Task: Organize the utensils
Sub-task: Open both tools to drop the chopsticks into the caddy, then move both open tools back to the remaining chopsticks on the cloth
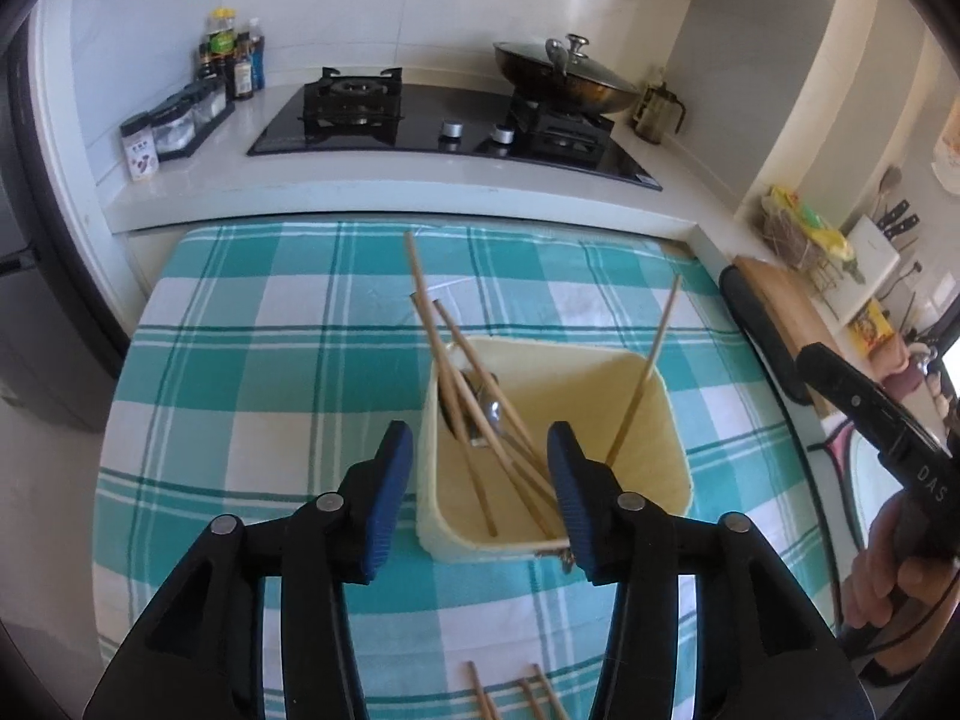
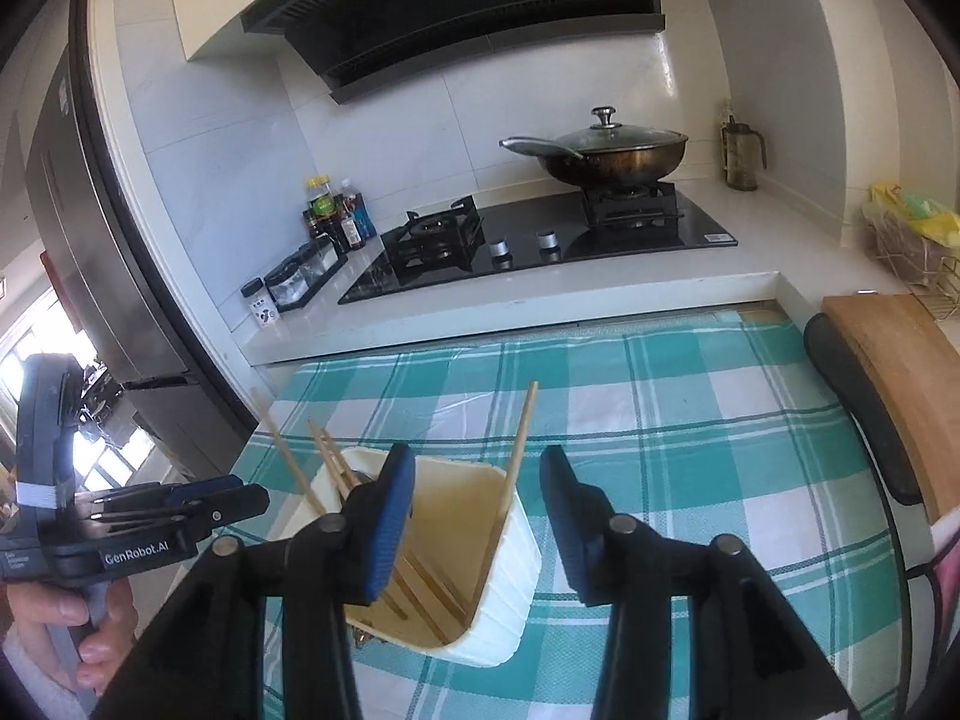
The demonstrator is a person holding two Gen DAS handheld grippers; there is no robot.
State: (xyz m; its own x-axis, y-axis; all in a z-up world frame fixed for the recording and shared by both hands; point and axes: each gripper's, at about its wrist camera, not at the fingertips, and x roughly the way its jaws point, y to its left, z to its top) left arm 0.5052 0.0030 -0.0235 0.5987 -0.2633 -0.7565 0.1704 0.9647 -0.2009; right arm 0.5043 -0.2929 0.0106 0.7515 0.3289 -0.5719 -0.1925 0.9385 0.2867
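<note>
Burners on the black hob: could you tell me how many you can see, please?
2: the left burner stands bare; the right burner carries the lidded wok. None appears to be hidden.

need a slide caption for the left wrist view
Left gripper open above a cream bin holding chopsticks and a spoon on a checked cloth.

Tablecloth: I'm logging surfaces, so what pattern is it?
The tablecloth is a teal-and-white check, clearest in the left wrist view.
</note>
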